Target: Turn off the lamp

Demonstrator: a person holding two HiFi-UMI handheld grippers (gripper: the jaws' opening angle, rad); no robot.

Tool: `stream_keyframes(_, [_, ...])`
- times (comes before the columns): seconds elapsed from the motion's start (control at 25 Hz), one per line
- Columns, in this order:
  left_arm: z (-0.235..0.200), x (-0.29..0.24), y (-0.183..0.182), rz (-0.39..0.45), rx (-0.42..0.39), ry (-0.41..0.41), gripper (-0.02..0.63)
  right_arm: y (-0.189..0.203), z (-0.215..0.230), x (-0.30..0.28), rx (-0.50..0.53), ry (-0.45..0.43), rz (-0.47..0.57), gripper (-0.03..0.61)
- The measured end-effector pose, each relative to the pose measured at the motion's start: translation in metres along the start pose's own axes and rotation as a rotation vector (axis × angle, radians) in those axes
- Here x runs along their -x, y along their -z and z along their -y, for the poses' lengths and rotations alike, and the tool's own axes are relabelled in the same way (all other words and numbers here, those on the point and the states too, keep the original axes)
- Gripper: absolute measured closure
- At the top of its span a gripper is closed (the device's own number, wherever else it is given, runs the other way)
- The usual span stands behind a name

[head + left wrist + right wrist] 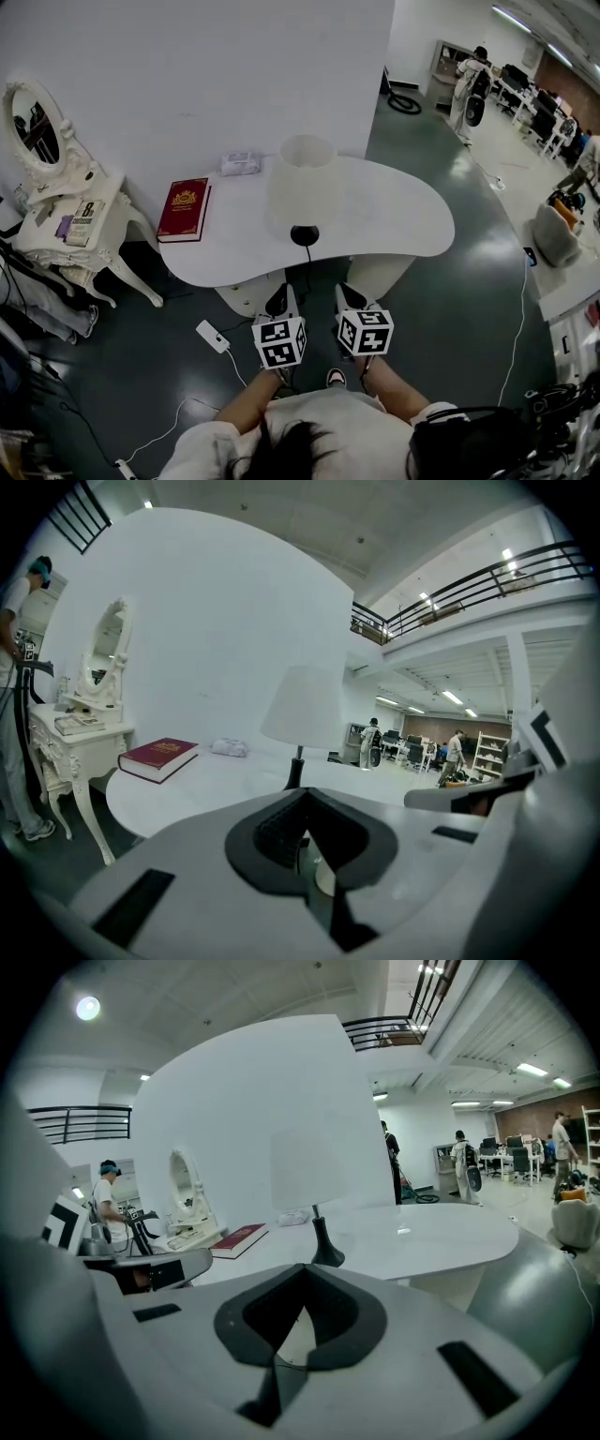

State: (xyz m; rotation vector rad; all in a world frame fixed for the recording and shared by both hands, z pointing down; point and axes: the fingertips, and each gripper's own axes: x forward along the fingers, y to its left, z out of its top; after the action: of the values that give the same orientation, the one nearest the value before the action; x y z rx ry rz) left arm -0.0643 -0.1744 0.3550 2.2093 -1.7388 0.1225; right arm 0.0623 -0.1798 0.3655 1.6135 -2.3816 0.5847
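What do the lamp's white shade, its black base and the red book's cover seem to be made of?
White conical lampshade: probably fabric or paper, matte and even-toned. Black flared lamp base: likely metal or plastic, smooth, uniformly dark. Dark red hardcover book: cloth or leatherette boards, gold stamped emblem.

The left forearm (248, 411) and right forearm (398, 398) reach forward, near parallel. The left gripper (280, 302) and right gripper (351, 296) sit side by side (marker cubes (279, 341) facing up), both pointing forward and slightly down, each with its jaws closed together
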Motion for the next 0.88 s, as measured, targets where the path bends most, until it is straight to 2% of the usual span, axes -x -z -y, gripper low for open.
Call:
stream_keyframes(0.36, [0.005,-0.01,0.003,-0.018,-0.012,-0.017,0.606,-0.004,0.015,-0.005,0.007,-0.003,-0.005,0.58])
stream_keyframes(0.88, [0.004,-0.025,0.007,-0.019,0.015,-0.044,0.606,-0.011,0.027,-0.016,-0.012,0.003,0.009,0.58])
